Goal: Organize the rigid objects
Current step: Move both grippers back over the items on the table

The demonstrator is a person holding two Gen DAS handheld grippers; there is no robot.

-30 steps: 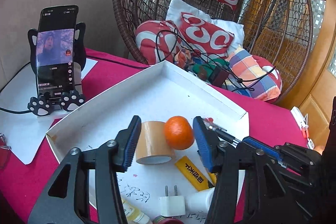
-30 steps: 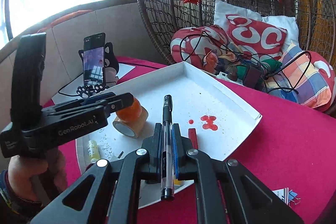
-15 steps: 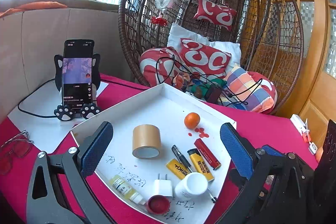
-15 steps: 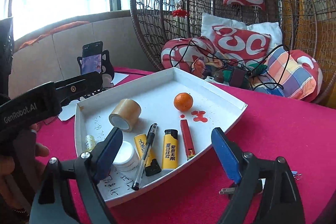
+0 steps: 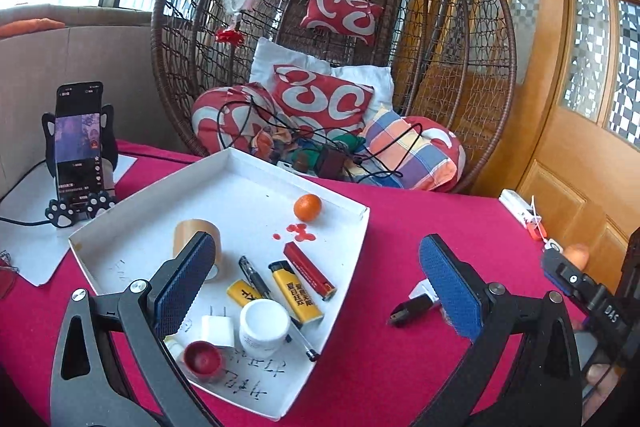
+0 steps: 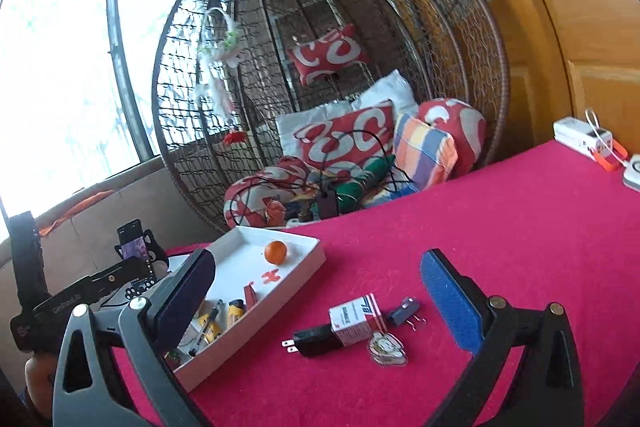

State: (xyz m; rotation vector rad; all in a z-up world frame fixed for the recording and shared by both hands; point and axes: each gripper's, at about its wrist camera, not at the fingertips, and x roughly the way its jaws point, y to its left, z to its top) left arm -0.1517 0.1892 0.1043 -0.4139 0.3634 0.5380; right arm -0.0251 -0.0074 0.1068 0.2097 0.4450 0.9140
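Table [image 5: 404, 359] cloth fills most of my view, a deep pink-red, with the brown wicker hanging chair [image 5: 400, 27] and its red-and-white cushions beyond the far edge. On the cloth sits the white tray [image 5: 360, 215], shallow-walled and skewed, with black handwriting on its floor near my side and some red blotches near the middle.

Inside it, from big to small as I see them: a roll of tan tape [image 5: 192, 231] standing on its side, partly behind my left pad; a white round jar [image 5: 264, 323]; a small orange [image 5: 307, 207] alone toward the far right wall; a white plug adapter [image 5: 218, 331]; a dark red cap [image 5: 203, 361]; a red lighter [image 5: 308, 271] and two yellow lighters [image 5: 296, 291] lying roughly parallel; a black-capped pen [image 5: 256, 277] running diagonally between them.

Outside the tray, on the bare cloth in my right view, lie a black plug [image 6: 316, 341] touching a red-and-white box [image 6: 356, 319], a clear charm [image 6: 386, 347] just beside it, and a blue binder clip [image 6: 404, 309].

My left tongs [image 5: 320, 295] are spread wide over the tray's near corner, grasping nothing. My right tongs [image 6: 320, 299] are opening, pads apart, with the plug and box lying on the table between them, untouched.
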